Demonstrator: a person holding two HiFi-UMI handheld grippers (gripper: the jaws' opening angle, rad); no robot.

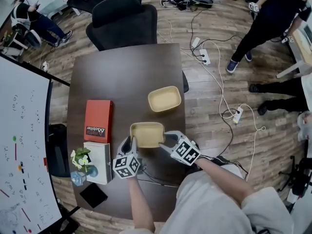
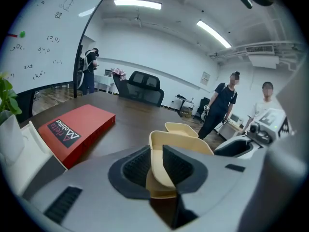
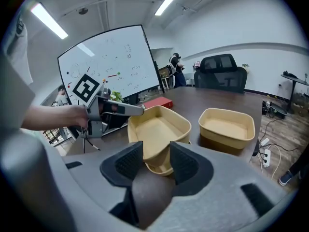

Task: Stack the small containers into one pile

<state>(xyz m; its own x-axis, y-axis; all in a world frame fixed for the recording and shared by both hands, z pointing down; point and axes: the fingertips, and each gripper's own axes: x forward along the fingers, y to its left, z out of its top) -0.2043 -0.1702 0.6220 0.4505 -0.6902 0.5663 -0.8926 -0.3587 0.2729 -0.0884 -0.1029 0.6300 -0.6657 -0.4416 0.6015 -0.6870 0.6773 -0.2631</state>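
Head view: the near container point(image 1: 146, 134) is held between both grippers over the near side of the table point(image 1: 122, 67). The left gripper point(image 1: 132, 143) is clamped on its left wall, the right gripper point(image 1: 168, 140) on its right corner. The second container point(image 1: 165, 99) lies farther off to the right, and a red box point(image 1: 98, 121) lies to the left.

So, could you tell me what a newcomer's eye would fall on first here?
First, the beige container at the near edge of the dark table, gripped on either side by the left gripper and right gripper. A matching second container sits beyond it, and a red box lies to the left.
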